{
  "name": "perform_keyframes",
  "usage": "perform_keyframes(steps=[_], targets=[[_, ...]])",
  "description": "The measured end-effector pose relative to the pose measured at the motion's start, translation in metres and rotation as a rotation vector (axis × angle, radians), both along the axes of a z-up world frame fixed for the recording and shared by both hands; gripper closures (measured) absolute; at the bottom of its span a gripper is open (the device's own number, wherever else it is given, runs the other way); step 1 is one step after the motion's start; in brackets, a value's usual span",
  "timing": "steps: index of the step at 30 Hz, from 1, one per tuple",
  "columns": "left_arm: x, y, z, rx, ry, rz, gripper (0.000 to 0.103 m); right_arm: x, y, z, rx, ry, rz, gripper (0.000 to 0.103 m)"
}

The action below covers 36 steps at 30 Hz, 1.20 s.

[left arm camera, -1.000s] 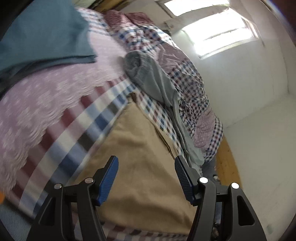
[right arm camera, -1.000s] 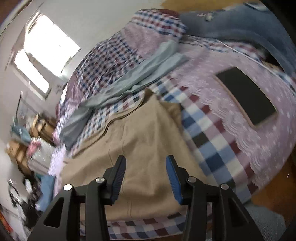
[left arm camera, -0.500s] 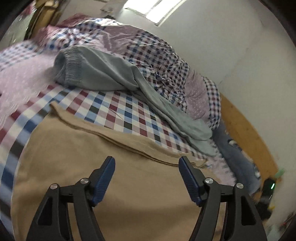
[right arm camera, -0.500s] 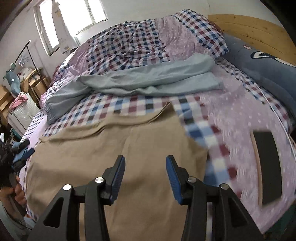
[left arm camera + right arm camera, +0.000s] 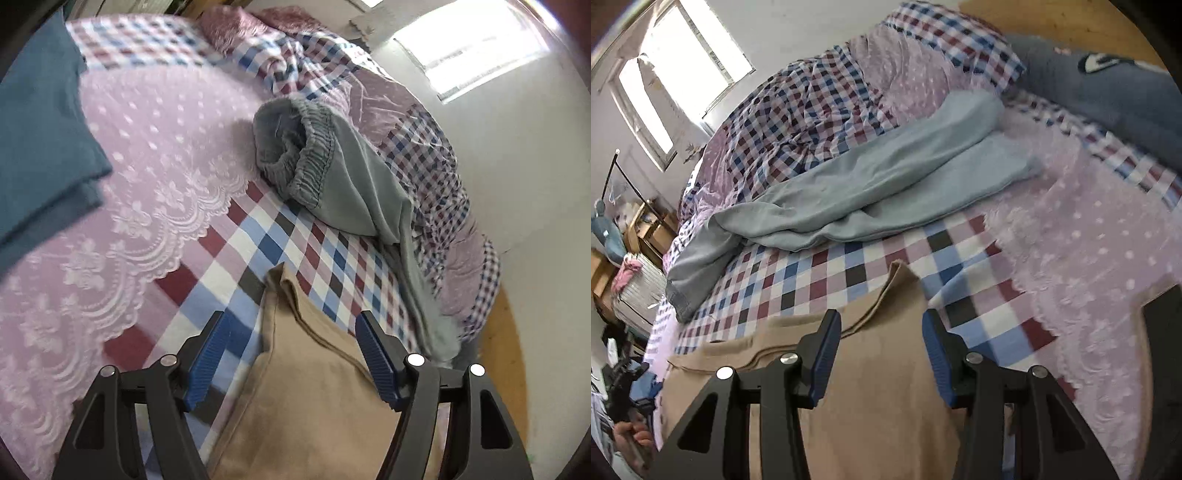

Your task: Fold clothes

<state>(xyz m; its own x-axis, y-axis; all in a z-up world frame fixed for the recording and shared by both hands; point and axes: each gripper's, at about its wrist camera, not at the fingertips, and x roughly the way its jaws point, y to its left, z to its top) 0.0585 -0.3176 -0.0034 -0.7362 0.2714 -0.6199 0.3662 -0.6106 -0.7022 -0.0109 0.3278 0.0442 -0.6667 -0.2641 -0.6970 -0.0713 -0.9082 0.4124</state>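
A tan garment [image 5: 314,402] lies flat on the checked bedspread [image 5: 280,236], one pointed corner toward the far side. My left gripper [image 5: 291,332] hovers open just above that corner, nothing between its blue fingers. In the right wrist view the same tan garment [image 5: 871,398] spreads beneath my right gripper [image 5: 881,332], which is open over the other far corner. Grey-green sweatpants [image 5: 343,173] lie crumpled beyond it, seen stretched out as sweatpants [image 5: 886,188] in the right wrist view.
A teal garment [image 5: 40,129] lies folded at the left on the lilac lace cover [image 5: 147,155]. A dark flat object [image 5: 1163,325] rests at the bed's right edge. A blue-grey plush pillow [image 5: 1108,85] sits by the wooden headboard. A hand [image 5: 628,439] shows low left.
Both cameras have swung: the left now faces the tan garment's left corner, the teal garment back in view. The right gripper has dropped lower and closer to the far right corner.
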Motion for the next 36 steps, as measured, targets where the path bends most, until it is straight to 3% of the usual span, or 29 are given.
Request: perform_keyframes(steps=[2,5,10,14,17,18,19,23,26,27,36], targets=[[-0.012,0.000,-0.003,0.021,0.008,-0.007,0.030,-0.005,0.001,-0.002,-0.022,0.002,-0.008,0.054],[-0.029,0.000,-0.007,0.050,0.015,-0.016,0.040,-0.011,0.004,-0.007,-0.049,-0.005,-0.017,0.054],[-0.049,0.002,-0.019,0.036,-0.053,-0.035,0.061,-0.026,0.015,-0.012,-0.067,-0.021,-0.047,0.054],[-0.059,0.007,-0.023,0.008,-0.071,-0.050,0.067,-0.037,0.024,-0.016,-0.047,-0.041,-0.060,0.054],[-0.062,0.009,-0.026,0.005,-0.078,-0.056,0.084,-0.045,0.026,-0.028,-0.056,-0.101,-0.031,0.054],[-0.062,0.009,-0.028,0.013,-0.076,-0.057,0.097,-0.047,0.025,-0.033,-0.054,-0.120,-0.013,0.054],[-0.062,0.009,-0.029,0.021,-0.074,-0.058,0.100,-0.051,0.020,-0.037,-0.037,-0.137,0.014,0.054],[-0.063,0.012,-0.028,0.020,-0.052,-0.055,0.101,-0.061,0.006,-0.045,0.057,-0.167,0.048,0.057],[-0.063,0.014,-0.021,0.001,-0.027,-0.051,0.101,-0.063,0.001,-0.050,0.109,-0.175,0.056,0.081],[-0.063,0.014,-0.020,-0.003,-0.020,-0.050,0.101,-0.063,0.000,-0.051,0.128,-0.176,0.057,0.103],[-0.062,0.017,-0.001,-0.017,0.071,-0.046,0.102,-0.033,0.016,-0.001,0.151,0.017,-0.045,0.103]])
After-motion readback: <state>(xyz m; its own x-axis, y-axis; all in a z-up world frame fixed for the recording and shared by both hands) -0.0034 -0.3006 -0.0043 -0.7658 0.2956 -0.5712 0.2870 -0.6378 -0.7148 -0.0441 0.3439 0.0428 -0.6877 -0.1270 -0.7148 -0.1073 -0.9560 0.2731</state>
